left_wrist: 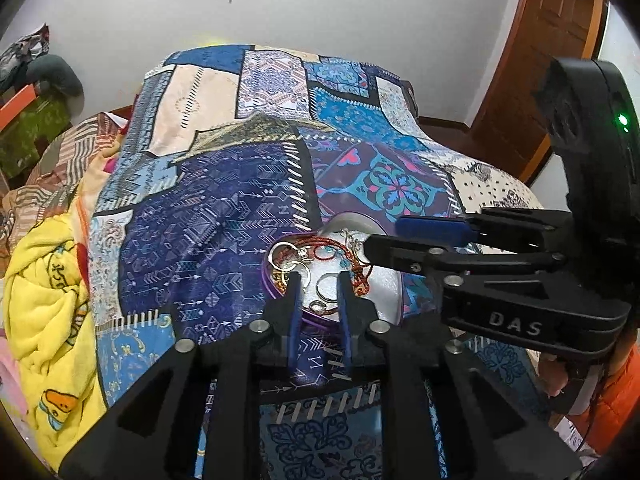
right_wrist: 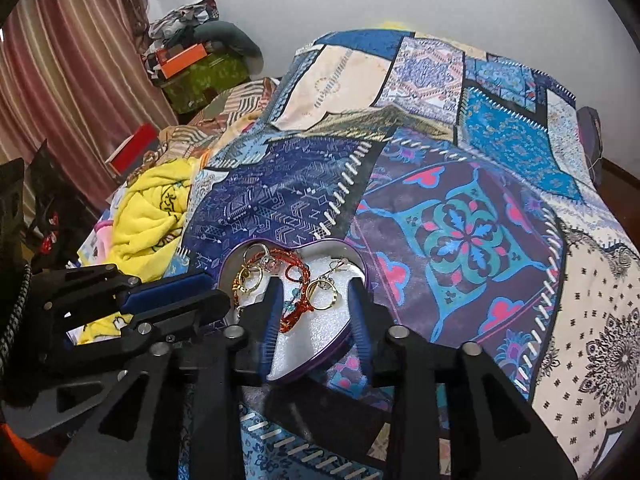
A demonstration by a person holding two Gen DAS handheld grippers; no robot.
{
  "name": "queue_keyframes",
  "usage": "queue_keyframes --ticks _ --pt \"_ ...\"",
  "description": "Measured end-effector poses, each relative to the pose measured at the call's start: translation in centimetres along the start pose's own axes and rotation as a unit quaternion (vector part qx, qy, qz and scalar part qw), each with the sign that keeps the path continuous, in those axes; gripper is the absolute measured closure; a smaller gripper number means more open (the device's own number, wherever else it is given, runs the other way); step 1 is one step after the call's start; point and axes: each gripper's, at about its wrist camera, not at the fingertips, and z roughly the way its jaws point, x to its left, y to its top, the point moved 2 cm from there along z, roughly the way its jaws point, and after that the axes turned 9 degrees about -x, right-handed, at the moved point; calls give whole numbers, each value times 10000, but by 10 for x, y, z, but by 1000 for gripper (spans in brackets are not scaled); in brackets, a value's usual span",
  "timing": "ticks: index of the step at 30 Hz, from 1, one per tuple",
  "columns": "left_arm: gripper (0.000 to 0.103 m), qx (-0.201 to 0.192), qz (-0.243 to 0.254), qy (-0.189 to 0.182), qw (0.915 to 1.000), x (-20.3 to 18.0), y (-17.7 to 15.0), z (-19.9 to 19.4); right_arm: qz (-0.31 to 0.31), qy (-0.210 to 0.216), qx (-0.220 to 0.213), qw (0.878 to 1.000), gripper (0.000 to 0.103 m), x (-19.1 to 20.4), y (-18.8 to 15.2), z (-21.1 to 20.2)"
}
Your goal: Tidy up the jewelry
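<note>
A purple heart-shaped tin (left_wrist: 394,280) (right_wrist: 320,362) with a white foam lining lies on the patchwork bedspread. Inside are several gold and silver rings (left_wrist: 328,286) (right_wrist: 326,290) and red beaded bracelets (left_wrist: 340,250) (right_wrist: 298,304). My left gripper (left_wrist: 318,280) is open, its fingers over the near part of the tin with rings between them. My right gripper (right_wrist: 314,284) is open, its fingers straddling a bracelet and rings. Each gripper shows from the side in the other's view, the right one (left_wrist: 384,240) over the tin's right side and the left one (right_wrist: 208,288) at its left rim.
The blue patchwork bedspread (left_wrist: 224,216) (right_wrist: 460,232) covers the bed. A crumpled yellow blanket (left_wrist: 48,312) (right_wrist: 152,212) lies at the left. Boxes and clothes (right_wrist: 192,64) are piled by the striped curtain (right_wrist: 60,80). A wooden door (left_wrist: 552,52) stands at the right.
</note>
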Motion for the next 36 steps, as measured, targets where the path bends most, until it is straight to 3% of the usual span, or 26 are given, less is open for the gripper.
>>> queue_keyframes --ticks 7,14,20,27,28,31,33,36 --pt "82 -318 -17 73 9995 -5 13 -33 -100 -134 -327 9993 71 6 9 -31" --pt "82 -844 59 161 9963 -20 31 -83 -273 -285 -936 9948 71 22 21 -88" --pt "82 -1558 189 322 9871 -39 43 -145 -452 -403 -1724 9832 71 42 30 -151" --pt "82 -2411 213 464 9692 -62 47 -217 -578 -526 -2679 9603 71 66 28 -221" --pt "79 -2548 233 512 9654 -65 46 -227 -584 -546 -2807 9565 71 69 26 -230" --pt "55 -2979 263 663 9519 -74 40 -256 -618 -607 -3067 9479 69 76 21 -248" --pt "49 -3175 282 708 9452 -77 36 -269 -634 -659 -3216 9425 60 82 17 -257" --pt "30 -3419 298 905 9349 -83 30 -286 -609 -752 -3408 9351 42 87 12 -266"
